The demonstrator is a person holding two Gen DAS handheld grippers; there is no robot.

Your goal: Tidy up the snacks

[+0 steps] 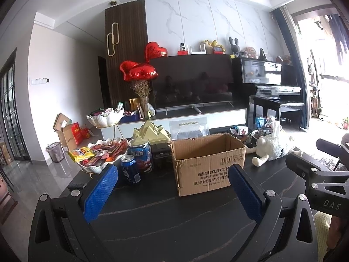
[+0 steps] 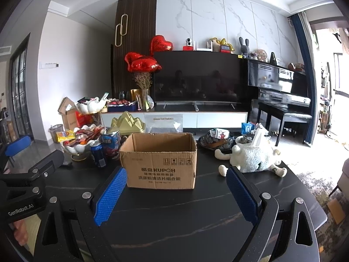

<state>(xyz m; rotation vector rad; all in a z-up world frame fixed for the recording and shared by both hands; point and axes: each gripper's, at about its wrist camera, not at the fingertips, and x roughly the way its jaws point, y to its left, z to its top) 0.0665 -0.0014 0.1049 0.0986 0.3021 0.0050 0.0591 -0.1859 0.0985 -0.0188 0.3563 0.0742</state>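
An open cardboard box (image 1: 207,163) (image 2: 160,163) stands on the dark table (image 1: 174,218) (image 2: 174,218), its inside hidden from both views. Left of it are a blue soda can (image 1: 130,169) (image 2: 98,154), a blue snack tin (image 1: 141,156) (image 2: 110,143) and a white shell-shaped bowl (image 1: 96,166) (image 2: 76,147) heaped with snack packets, including a yellow bag (image 1: 81,152) (image 2: 65,135). A dark bowl of packets (image 1: 240,132) (image 2: 217,140) lies behind the box on the right. My left gripper (image 1: 172,172) and right gripper (image 2: 176,175) hover open and empty in front of the box.
A white plush sheep (image 1: 273,147) (image 2: 250,158) lies on the table's right side. A gold mountain-shaped ornament (image 1: 150,132) (image 2: 127,123) sits behind the tin. A TV cabinet, a piano and red heart balloons fill the background. The table's right edge drops to a carpet.
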